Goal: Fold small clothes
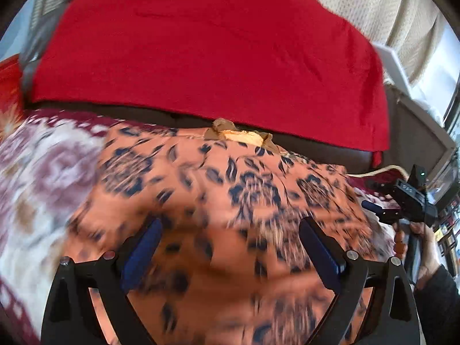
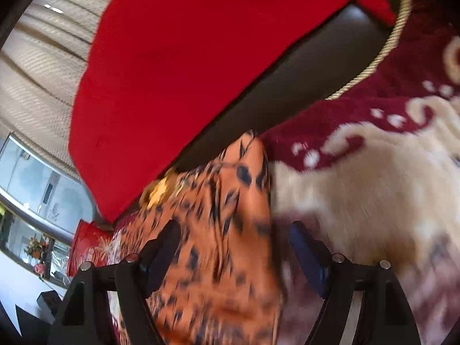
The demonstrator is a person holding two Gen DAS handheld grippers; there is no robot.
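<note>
One small garment (image 1: pixel 230 201) lies spread on a plush blanket (image 1: pixel 43 166): thin, smooth orange cloth printed with dark navy leaf and flower shapes, rumpled into soft folds, with a tan neckline and pale inner label at its far edge, toward twelve o'clock in the left wrist view. The blanket beneath is thick and fuzzy, deep maroon with cream scrolls and dots, and one edge is trimmed with a twisted cream cord (image 2: pixel 382 54). Behind the garment, at twelve o'clock, a single matte red cloth (image 1: pixel 201 49) drapes over a dark, smooth, leather-like backrest (image 2: pixel 287 97); beyond it hangs a ribbed, cream-coloured curtain (image 1: pixel 373 5). The left gripper (image 1: pixel 230 247) hovers over the garment with its two black, angular fingers spread wide, their flat blue pads facing each other and nothing pinched between them; the cloth shows blurred below the gap. The right gripper (image 2: pixel 235 247) also stands spread, its two fingers apart over the garment's right edge, where orange cloth meets cream pile; the left finger is over the print, the right one over the blanket, and the pads press on nothing. In the left wrist view that second gripper appears at three o'clock as a black boxy tool held by a person's hand (image 1: pixel 425 247) in a dark sleeve.
</note>
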